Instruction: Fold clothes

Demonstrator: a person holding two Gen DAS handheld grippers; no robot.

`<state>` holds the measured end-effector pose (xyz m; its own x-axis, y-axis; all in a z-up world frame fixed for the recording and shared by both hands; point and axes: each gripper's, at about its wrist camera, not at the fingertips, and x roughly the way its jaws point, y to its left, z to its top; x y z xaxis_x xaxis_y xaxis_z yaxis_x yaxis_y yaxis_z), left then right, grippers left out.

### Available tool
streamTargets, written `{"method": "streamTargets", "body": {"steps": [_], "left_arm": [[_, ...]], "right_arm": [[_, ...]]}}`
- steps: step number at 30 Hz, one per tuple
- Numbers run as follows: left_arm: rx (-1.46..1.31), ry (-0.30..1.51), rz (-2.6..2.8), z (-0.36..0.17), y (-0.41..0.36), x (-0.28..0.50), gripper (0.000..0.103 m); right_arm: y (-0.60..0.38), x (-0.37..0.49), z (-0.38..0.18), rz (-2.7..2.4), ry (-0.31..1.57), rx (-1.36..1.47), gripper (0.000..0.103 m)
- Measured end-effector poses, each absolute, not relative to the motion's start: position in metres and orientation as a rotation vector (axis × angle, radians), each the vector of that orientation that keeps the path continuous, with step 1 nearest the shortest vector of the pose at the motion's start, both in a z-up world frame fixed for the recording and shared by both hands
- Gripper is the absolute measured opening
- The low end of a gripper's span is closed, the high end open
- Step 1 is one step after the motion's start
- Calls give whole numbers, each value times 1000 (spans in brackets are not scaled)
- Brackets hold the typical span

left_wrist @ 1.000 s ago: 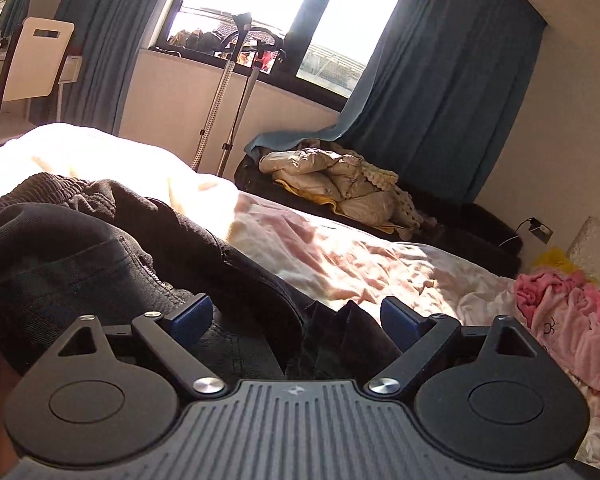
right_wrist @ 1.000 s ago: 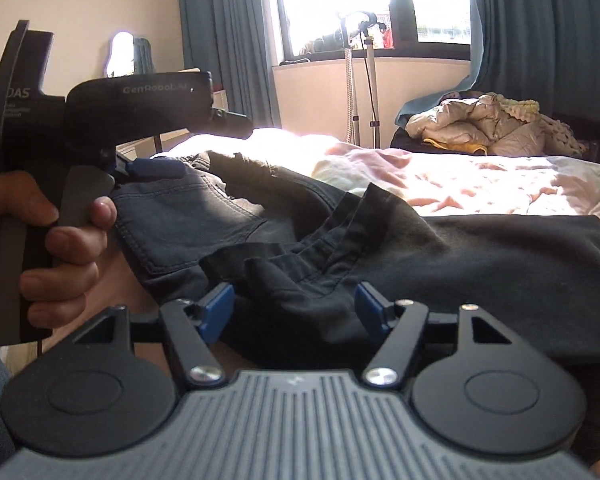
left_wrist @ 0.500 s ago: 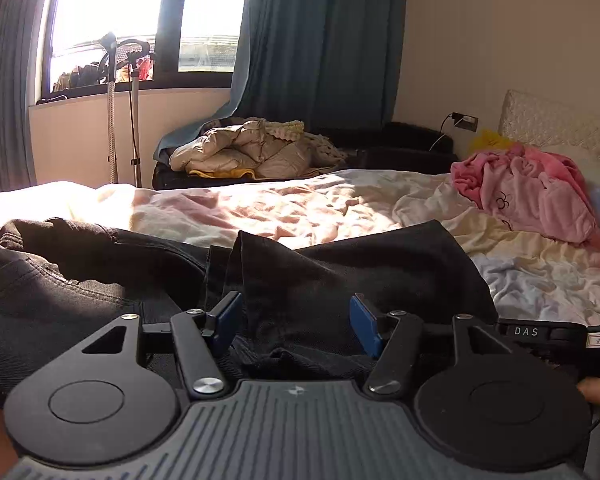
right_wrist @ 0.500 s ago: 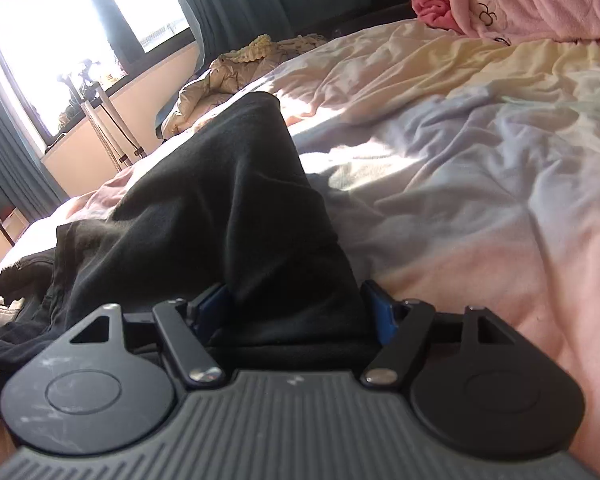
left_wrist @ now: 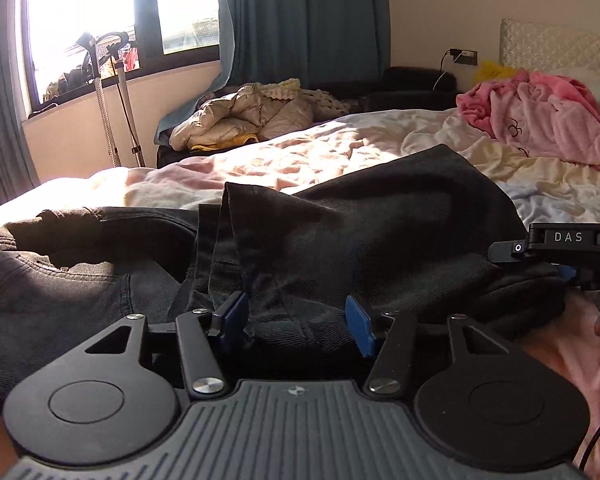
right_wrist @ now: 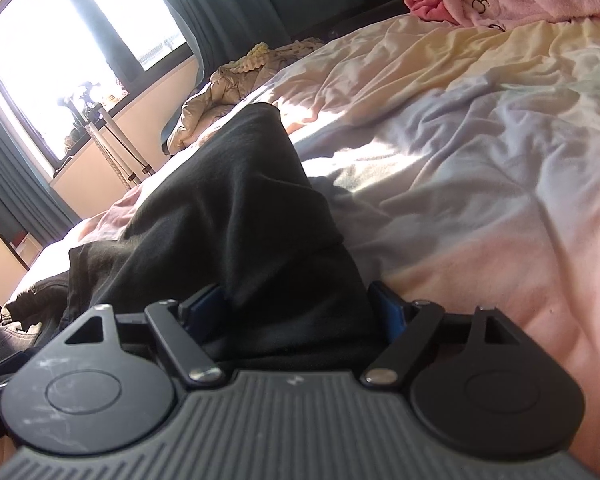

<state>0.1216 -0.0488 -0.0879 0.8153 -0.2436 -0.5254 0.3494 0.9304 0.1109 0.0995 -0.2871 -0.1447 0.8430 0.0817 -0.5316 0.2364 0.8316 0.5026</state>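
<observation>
Left wrist view. The left gripper sits low over the bed, its jaws closing around a bunched fold of the black trousers; the blue pads flank the cloth but do not visibly press it, so no grasp is made yet. A second earlier these jaws stood wider, over a looser heap. The trouser leg now lies stretched across the sheet toward the right gripper, seen at the frame's edge. A pink garment lies well apart near the headboard, and a beige jacket lies beyond the bed.

Right wrist view. The right gripper straddles the far end of the black trousers, jaws opening, cloth between them, one pad clear of the fabric. Half a second ago the jaws bracketed the leg more closely.

Interpretation. The leg appears to have just been laid down and let go on the right, while the left prepares a fresh hold, probably to draw the next fold.
</observation>
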Motion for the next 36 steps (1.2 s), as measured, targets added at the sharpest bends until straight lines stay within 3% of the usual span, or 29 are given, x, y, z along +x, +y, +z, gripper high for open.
{"method": "streamTargets", "body": {"steps": [3,4,7,12,16,20,25,32,36], "left_arm": [[251,488,-321,-92,-52,121,33],[267,478,-305,-93,-53,122,15],[217,463,-265,-88,-46,125,2],[14,495,-217,-68,-10,130,2],[107,476,-222,-72,-25,124,2],[9,461,-177,-67,-14,128,2],[17,551,-82,-81,-5,144,0],[33,529,-116,-79,-13,139,1],[68,517,-117,-80,-17,137,1]], "right_arm": [[-288,99,-145,-83,553,611,84],[-290,98,-144,-78,537,628,84],[-298,92,-140,-54,453,709,84],[-302,90,-136,-38,406,744,84],[-298,98,-143,-55,475,720,84],[-302,93,-144,-53,453,771,85],[-307,86,-148,-52,425,805,86],[-298,96,-153,43,453,798,95],[-285,93,-131,152,364,773,96]]}}
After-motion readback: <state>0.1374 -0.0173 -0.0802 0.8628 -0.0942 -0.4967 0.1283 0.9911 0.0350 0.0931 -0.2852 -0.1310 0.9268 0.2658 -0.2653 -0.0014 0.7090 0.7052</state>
